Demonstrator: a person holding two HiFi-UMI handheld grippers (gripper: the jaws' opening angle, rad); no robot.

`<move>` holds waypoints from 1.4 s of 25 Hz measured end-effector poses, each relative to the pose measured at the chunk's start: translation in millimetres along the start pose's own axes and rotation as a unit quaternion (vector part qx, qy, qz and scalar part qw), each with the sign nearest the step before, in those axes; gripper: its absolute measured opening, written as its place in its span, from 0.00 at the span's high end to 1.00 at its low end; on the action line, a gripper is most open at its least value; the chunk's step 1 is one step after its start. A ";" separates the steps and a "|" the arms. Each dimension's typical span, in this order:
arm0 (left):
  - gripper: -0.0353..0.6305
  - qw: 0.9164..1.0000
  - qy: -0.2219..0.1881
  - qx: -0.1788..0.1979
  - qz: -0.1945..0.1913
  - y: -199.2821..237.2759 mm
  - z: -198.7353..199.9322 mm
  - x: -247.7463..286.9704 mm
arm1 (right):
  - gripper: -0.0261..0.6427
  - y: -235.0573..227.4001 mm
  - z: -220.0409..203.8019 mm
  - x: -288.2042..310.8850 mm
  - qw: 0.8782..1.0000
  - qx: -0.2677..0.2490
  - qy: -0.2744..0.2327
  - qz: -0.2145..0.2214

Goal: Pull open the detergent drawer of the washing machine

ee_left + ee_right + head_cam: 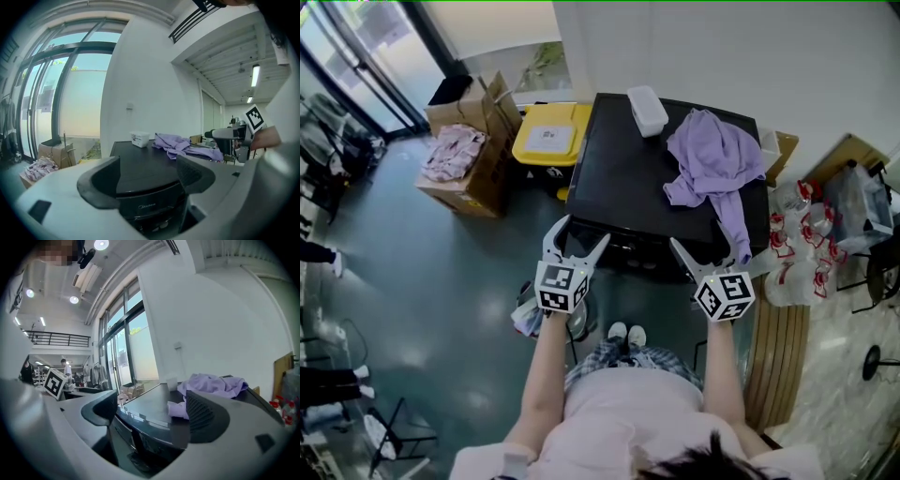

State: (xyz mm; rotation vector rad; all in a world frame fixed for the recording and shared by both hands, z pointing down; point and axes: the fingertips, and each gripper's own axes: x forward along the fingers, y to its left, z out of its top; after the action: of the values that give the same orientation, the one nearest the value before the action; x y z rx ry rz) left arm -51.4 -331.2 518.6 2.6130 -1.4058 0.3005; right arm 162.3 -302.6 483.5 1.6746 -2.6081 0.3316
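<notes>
The black washing machine (pixel 637 183) stands in front of me, with a purple garment (pixel 717 155) and a small white box (pixel 647 110) on its lid. Its upper front panel (pixel 145 205) fills the gap between the left gripper's jaws in the left gripper view; I cannot make out the detergent drawer's outline there. My left gripper (pixel 578 239) is open just short of the machine's front left corner. Open too, my right gripper (pixel 701 251) hovers at the front right, where the garment's sleeve (pixel 178 408) hangs over the edge. Neither holds anything.
A cardboard box of clothes (pixel 464 159) and a yellow bin (pixel 551 134) stand left of the machine. Plastic bags (pixel 797 244) and a wooden bench (pixel 778 356) lie to its right. The person's shoes (pixel 626 333) are close before the machine.
</notes>
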 end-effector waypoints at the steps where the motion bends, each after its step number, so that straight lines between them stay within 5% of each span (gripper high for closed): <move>1: 0.40 1.000 0.010 0.006 0.000 3.0 -2.9 2.2 | 0.26 5.8 -0.9 5.2 1.000 -0.009 0.008 0.012; 8: 0.40 0.993 0.091 0.059 -0.037 18.6 -24.4 14.9 | 0.26 55.3 -21.4 47.6 0.987 -0.067 0.096 0.113; 13: 0.40 0.978 0.159 0.096 -0.097 18.3 -42.1 26.3 | 0.26 88.6 -49.2 75.6 0.960 -0.128 0.173 0.181; 19: 0.40 0.941 0.243 0.172 -0.160 15.7 -68.3 35.2 | 0.26 117.0 -87.7 99.1 0.914 -0.197 0.256 0.245; 24: 0.40 0.900 0.300 0.239 -0.206 7.4 -93.7 36.9 | 0.26 134.3 -125.5 100.1 0.864 -0.247 0.325 0.295; 27: 0.40 0.877 0.327 0.263 -0.232 2.0 -106.8 34.7 | 0.26 140.6 -140.2 97.6 0.844 -0.259 0.349 0.314; 35: 0.40 0.853 0.351 0.288 -0.255 2.6 -122.4 34.4 | 0.28 145.2 -159.3 95.1 0.822 -0.275 0.376 0.326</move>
State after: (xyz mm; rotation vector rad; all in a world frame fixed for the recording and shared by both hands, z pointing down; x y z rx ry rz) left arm -47.3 -331.7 645.7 2.6674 -0.3786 1.5874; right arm -23.8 -299.2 628.0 0.3123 -2.2072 0.1586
